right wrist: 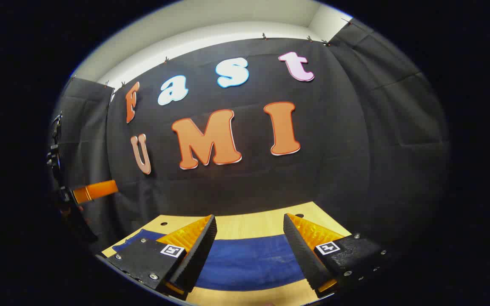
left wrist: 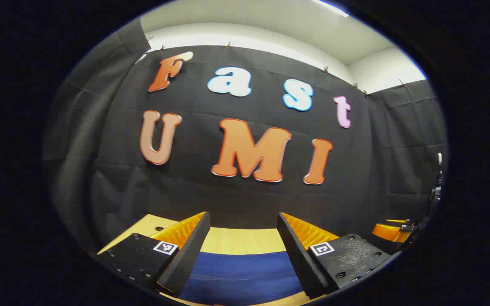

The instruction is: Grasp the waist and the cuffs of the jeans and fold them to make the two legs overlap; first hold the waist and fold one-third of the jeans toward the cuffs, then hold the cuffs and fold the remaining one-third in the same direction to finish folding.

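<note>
Jeans (left wrist: 240, 276) lie flat as a dark blue band across the pale wooden worktop (left wrist: 245, 240), below and ahead of both claws, untouched by either. The left claw (left wrist: 243, 255) hangs above the cloth with its fingers well apart and nothing between them; the right claw (right wrist: 249, 250) is likewise spread wide and empty over the same band. Judging from this, the fold has not begun and the step in hand is the first reach. To do it well, each claw should come down onto an end of the garment rather than its middle, pinch through both layers of denim so the cloth does not slip, and lift evenly so the legs stay square as one is laid over the other. Which end is waist and which is cuffs I cannot tell from here.

The left gripper view shows the blue cloth running off the bottom edge, and the right claw's finger (left wrist: 387, 231) off at its right. The right gripper view shows the jeans' far edge and left end against bare wood, a small hole in the worktop behind the cloth, and the left claw's finger (right wrist: 96, 190) at its left.
</note>
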Demonstrator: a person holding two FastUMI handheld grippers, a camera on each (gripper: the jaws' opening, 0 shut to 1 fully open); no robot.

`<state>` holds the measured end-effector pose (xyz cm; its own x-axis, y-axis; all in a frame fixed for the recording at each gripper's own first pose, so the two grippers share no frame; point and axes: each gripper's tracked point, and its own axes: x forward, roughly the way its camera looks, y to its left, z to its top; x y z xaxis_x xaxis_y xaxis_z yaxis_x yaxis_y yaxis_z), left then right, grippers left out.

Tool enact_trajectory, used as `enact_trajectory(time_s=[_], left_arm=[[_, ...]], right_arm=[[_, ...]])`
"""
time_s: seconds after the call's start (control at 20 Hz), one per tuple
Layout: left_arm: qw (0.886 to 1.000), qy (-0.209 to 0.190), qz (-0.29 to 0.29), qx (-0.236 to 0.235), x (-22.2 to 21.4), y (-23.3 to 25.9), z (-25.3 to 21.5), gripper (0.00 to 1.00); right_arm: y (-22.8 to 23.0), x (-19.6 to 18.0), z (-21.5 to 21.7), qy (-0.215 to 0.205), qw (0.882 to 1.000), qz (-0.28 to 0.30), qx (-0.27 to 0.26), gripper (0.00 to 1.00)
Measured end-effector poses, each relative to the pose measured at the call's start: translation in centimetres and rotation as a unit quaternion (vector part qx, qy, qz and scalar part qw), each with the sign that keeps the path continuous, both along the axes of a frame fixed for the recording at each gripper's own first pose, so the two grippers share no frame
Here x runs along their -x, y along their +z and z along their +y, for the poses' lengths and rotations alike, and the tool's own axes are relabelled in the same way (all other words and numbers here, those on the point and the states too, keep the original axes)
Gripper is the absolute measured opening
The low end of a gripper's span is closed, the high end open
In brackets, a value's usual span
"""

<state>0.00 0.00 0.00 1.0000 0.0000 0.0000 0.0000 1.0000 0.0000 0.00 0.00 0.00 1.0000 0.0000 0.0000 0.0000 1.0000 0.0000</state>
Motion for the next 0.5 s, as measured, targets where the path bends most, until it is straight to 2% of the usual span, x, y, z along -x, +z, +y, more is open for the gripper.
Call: enact_trajectory(time_s=[0.15, 0.2, 0.3, 0.4, 0.5], left_arm=[[0.999, 0.031, -0.026, 0.019, 0.7, 2.2, 4.5, 0.95], [0.998, 0.049, -0.035, 0.019, 1.1, 2.9, 6.0, 0.97], [0.995, 0.095, -0.043, 0.003, 1.6, 3.6, 8.8, 0.94], [0.991, 0.126, -0.045, -0.004, 2.2, 3.7, 9.3, 0.97], [0.990, 0.127, -0.057, 0.020, 2.7, 3.7, 8.4, 0.95]], right_arm=[[0.7, 0.7, 1.8, -0.006, 1.000, -0.004, 0.023, 0.97], [0.8, 0.6, 1.9, -0.009, 0.999, -0.004, 0.035, 0.97], [1.5, 0.5, 2.0, -0.004, 0.999, -0.003, 0.047, 0.97], [2.7, 0.2, 1.8, 0.007, 0.999, -0.008, 0.042, 0.96], [2.6, -0.5, 0.8, 0.005, 0.998, 0.002, 0.055, 1.00]])
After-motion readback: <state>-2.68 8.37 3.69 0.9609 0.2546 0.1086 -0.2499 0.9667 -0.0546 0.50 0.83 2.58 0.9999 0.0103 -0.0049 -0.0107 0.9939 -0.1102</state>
